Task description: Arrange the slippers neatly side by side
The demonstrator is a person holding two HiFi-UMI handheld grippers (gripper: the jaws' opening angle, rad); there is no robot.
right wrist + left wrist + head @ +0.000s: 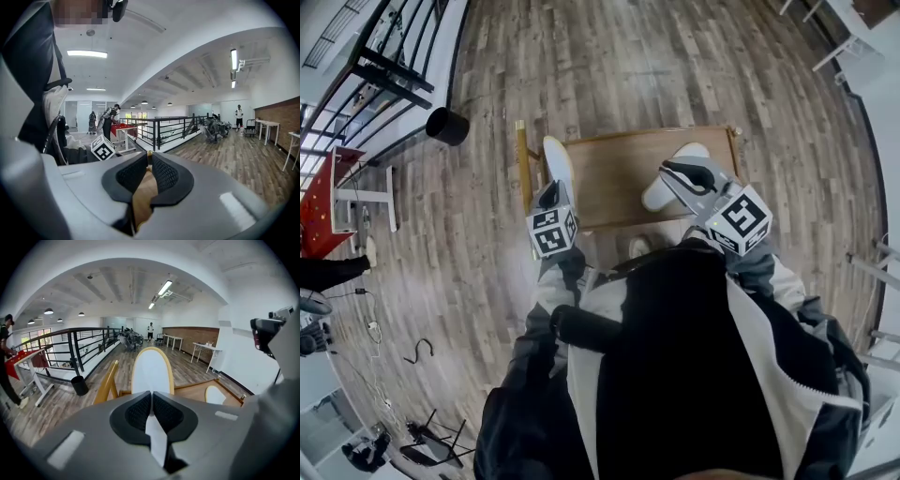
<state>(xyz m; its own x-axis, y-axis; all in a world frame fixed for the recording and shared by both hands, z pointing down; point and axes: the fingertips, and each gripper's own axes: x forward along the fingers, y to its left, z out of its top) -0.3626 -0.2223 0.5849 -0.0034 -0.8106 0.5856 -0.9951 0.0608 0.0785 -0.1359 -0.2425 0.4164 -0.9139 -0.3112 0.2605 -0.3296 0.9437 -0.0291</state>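
A low wooden table (619, 173) stands on the floor ahead of me. My left gripper (548, 194) is at its left edge, shut on a white slipper with a yellow rim (558, 159). In the left gripper view that slipper (152, 371) stands up out of the closed jaws (151, 401). The second white slipper (661, 192) lies at the table's right side (214, 395). My right gripper (680, 171) is over it. In the right gripper view its jaws (149, 164) are shut on a tan piece (143, 192), apparently that slipper's edge.
A yellow wooden frame (522, 164) stands against the table's left edge. A black bin (447, 125) sits by a black railing (79, 350) at the left. A red table (337, 187) is further left. White tables (206, 350) line the far wall.
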